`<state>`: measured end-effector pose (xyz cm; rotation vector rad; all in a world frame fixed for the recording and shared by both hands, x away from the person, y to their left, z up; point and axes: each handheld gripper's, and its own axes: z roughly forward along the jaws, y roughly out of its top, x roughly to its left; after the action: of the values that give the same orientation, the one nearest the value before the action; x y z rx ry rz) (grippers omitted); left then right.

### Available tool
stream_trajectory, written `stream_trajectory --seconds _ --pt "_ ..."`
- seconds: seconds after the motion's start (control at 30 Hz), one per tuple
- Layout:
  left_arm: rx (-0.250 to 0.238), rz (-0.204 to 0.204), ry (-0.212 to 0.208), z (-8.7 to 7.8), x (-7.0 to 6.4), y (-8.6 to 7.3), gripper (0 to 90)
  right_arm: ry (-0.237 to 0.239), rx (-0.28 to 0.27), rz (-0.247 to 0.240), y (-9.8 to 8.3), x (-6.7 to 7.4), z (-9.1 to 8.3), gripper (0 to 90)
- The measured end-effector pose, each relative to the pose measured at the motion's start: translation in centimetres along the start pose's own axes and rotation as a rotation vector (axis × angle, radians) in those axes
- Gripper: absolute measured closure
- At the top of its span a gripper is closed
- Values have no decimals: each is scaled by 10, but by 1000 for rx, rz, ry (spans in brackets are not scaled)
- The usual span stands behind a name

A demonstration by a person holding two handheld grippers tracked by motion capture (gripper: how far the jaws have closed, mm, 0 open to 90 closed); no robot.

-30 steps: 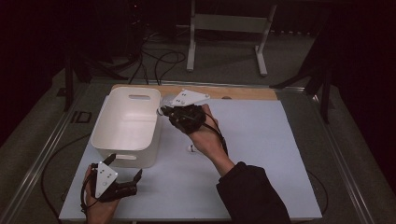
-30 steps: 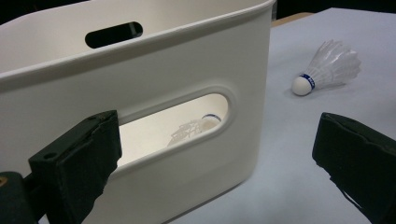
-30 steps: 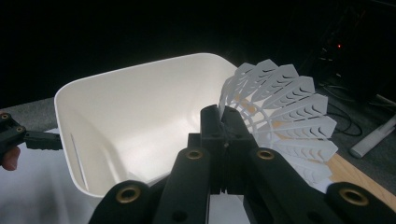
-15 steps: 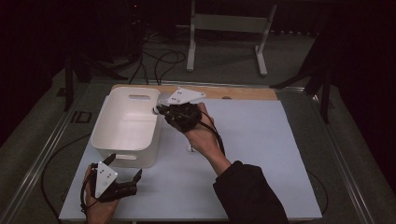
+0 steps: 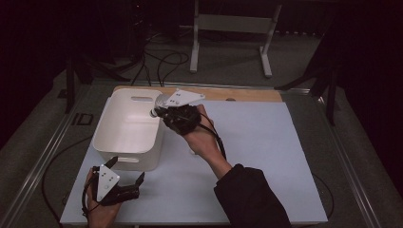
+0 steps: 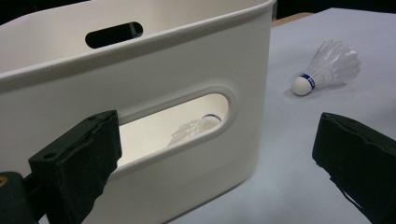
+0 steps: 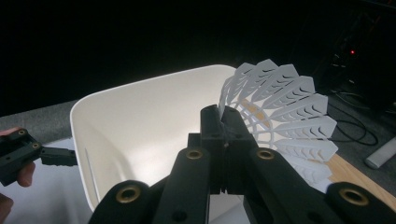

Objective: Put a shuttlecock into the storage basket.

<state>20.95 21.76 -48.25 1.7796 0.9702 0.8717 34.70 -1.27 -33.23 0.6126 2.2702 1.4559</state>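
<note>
Resting on the near left corner of the worktop (image 5: 266,156), the left tongs (image 5: 127,172) lie in the person's left hand (image 5: 97,211) with their jaws well apart and nothing between them. They point at the near wall of the white bin (image 5: 124,156), just short of it. In the left gripper view the two black pads (image 6: 79,158) frame that wall and its oval handle slot; through the slot a shuttlecock inside the bin (image 6: 196,127) is partly visible, lying on the floor of the bin (feathers faint, cork end with a blue band). To the right of the bin, on the bare worktop, a second shuttlecock (image 6: 327,67) lies on its side, well apart from the pads.

Farther back, the right hand (image 5: 202,137) holds the right tongs (image 5: 156,112) over the right rim of the bin, near its far corner. The jaws are pressed together on a white shuttlecock (image 5: 157,110), whose cork end pokes out over the bin's interior. The right gripper view shows the jaws clamped on the skirt of this held shuttlecock, the open white bin below and beyond them, and the left tongs at the left edge.

Behind the worktop: a strip of bare wood along the far edge (image 5: 247,94), then dark floor with loose cables (image 5: 164,59) and a grey metal stand (image 5: 233,23).
</note>
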Motion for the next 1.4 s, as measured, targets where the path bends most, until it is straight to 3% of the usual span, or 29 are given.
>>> stream_trajectory --seconds 0.97,1.0,1.1,1.13,1.2,1.33,1.4 --pt "-2 -1 -1 0 0 0 18 61 5 -38 7 21 17 894" --pt "-2 0 -1 0 0 0 18 63 3 -38 7 21 18 865" --pt "-3 0 -1 -1 0 0 18 84 -21 3 7 17 17 565" --pt "-3 0 -1 -1 0 0 18 84 -21 3 7 17 17 565" --pt "-1 0 -1 0 0 0 18 65 0 33 5 10 17 364" --pt "-1 -1 0 0 0 0 17 51 5 51 3 5 15 310" --pt "-1 -1 -1 0 0 0 18 26 -4 53 2 3 13 241"
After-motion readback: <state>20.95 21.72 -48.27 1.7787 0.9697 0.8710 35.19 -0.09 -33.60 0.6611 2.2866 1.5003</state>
